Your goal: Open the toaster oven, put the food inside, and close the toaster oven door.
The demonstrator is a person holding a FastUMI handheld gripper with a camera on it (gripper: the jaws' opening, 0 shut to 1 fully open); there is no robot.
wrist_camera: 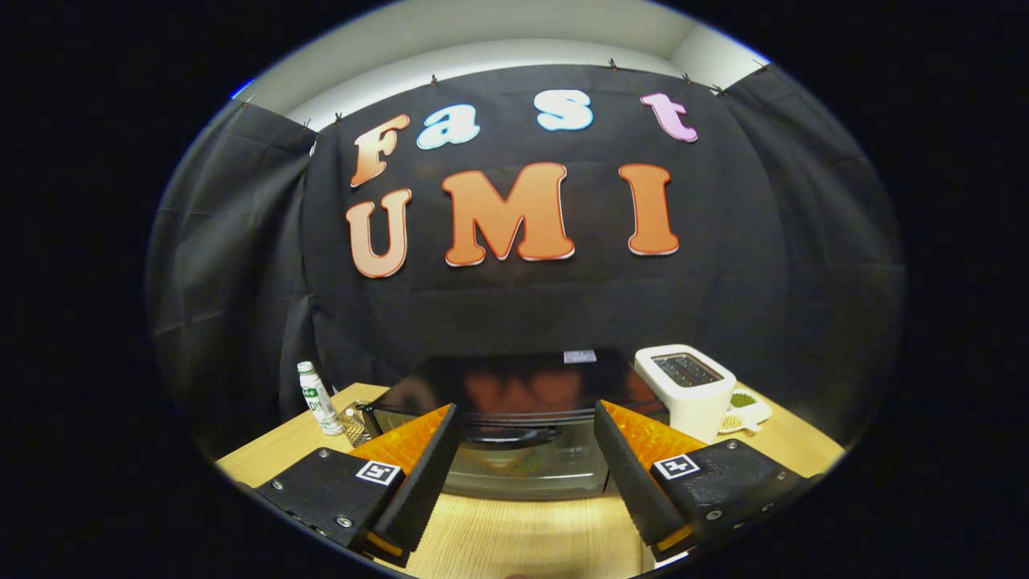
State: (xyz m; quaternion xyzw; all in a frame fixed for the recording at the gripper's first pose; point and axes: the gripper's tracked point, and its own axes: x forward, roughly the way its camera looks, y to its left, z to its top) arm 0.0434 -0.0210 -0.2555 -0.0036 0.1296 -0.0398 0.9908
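Toaster oven [526,426] sits at 12 o'clock just ahead of the tongs [526,422], on the wooden surface [514,535], door shut, dark handle [514,436] across the glass front between the finger tips. Tongs spread wide, holding nothing. Small pale sticker [580,356] on the oven's glossy black top, print too small to read. White slot toaster [687,390] at 1 o'clock, touching or just beside the oven; small white dish [748,412] with green and tan bits beside that. White bottle [319,398] with green label at 10 o'clock, text unreadable; wire rack [354,426] next to it.
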